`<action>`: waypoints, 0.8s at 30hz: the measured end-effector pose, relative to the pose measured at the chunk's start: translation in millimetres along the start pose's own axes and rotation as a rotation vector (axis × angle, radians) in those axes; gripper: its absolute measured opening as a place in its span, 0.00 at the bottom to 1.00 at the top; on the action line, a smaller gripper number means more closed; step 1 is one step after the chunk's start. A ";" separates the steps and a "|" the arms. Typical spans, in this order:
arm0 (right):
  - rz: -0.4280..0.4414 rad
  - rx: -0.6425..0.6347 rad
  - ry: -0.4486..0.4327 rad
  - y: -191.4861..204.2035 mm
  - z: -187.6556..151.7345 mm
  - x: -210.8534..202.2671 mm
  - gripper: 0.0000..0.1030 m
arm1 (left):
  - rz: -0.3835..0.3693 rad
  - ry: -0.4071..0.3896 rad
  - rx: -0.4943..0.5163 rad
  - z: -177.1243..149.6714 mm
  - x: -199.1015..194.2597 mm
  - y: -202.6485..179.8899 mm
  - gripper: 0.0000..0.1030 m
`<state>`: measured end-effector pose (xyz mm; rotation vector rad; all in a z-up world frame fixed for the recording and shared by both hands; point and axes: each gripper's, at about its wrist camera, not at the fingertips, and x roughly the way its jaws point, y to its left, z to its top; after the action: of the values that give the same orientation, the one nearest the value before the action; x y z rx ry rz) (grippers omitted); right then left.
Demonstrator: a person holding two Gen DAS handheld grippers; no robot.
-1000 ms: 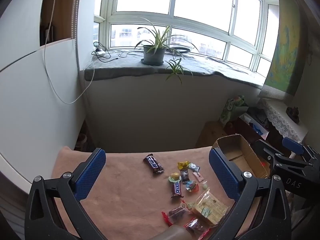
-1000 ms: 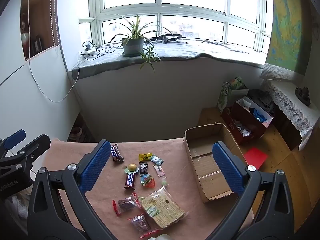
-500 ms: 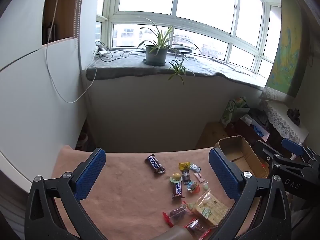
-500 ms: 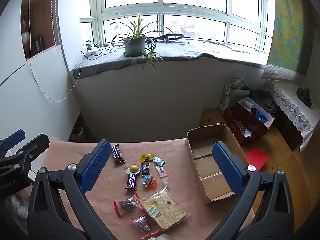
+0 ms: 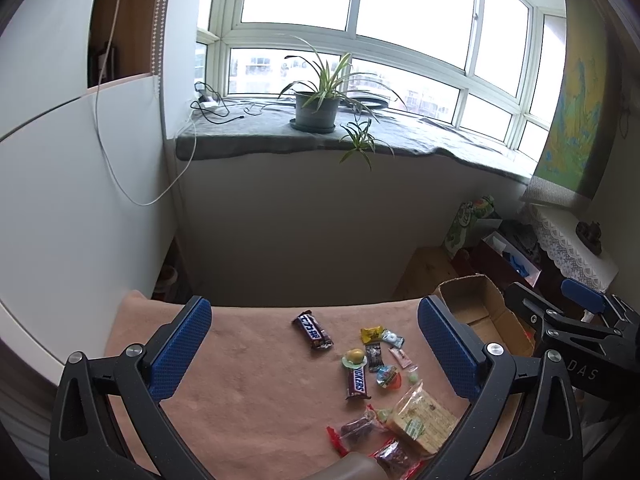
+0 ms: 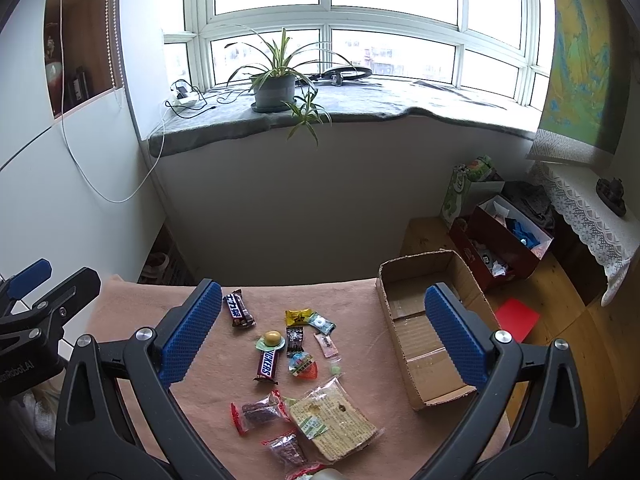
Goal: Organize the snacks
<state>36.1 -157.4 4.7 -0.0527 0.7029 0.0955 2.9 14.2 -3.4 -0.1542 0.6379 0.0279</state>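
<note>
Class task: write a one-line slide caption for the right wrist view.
Open right gripper hovers over wrapped snacks scattered on a pink cloth, beside an empty cardboard box.

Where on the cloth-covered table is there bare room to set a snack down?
Bare cloth lies left of the blue-wrapped bar, out to the table's left edge, and in a strip between the candies and the cardboard box. The box is empty. It is crowded around the Snickers bar and cracker pack.

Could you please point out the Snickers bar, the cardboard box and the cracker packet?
Snickers bar (image 6: 267, 365), right wrist view, middle of wrapper.
Cardboard box (image 6: 416, 334), right wrist view, bare floor.
Cracker packet (image 6: 334, 424), right wrist view, centre of wrapper.
</note>
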 end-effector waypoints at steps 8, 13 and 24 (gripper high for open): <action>0.001 0.000 0.000 -0.3 -0.9 0.3 1.00 | -0.006 0.000 0.002 -0.8 1.3 0.0 0.99; 0.001 0.000 0.000 -0.3 -0.7 0.5 1.00 | -0.005 0.000 0.004 -1.0 1.3 -0.8 0.99; 0.001 0.000 0.000 -0.8 -0.6 0.4 1.00 | -0.003 0.000 0.006 -1.4 1.9 -3.7 0.99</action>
<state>36.2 -158.2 4.0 -0.0521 0.7034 0.0964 3.9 10.3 -5.2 -0.1491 0.6378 0.0227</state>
